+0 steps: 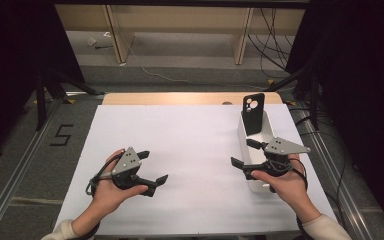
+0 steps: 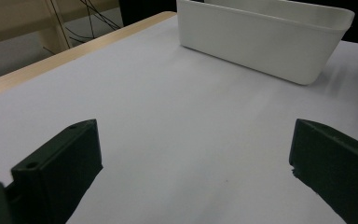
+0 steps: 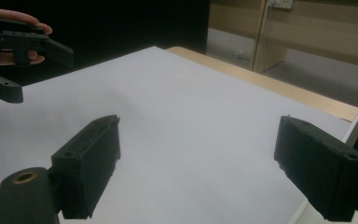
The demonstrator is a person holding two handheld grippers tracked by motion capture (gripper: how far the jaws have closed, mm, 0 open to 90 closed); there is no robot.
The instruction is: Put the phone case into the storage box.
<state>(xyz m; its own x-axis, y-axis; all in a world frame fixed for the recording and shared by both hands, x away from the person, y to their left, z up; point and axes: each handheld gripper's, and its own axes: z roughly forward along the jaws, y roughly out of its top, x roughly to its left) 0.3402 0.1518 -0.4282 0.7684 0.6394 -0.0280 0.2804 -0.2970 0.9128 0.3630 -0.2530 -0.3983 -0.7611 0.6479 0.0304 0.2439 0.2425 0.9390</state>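
1. L gripper (image 1: 152, 169): jaws apart, empty, low over white table (image 1: 190, 150).
2. R gripper (image 1: 244, 154): jaws wide, empty, by white bin (image 1: 250, 186).
3. Phone case (image 1: 253, 114) stands upright in bin's far end; prob light, thin, flexy, slick. Pinch its top edge.

You are working in a laboratory recording bay, not a home. At frame centre stands a wooden table under a white sheet (image 1: 190, 150). Black curtains (image 1: 10, 60) close off both upper corners. Loose black cables (image 1: 272, 37) hang at upper right. A taped black numeral 5 (image 1: 61, 135) marks the grey floor at left, beside a metal floor rail (image 1: 10, 185).
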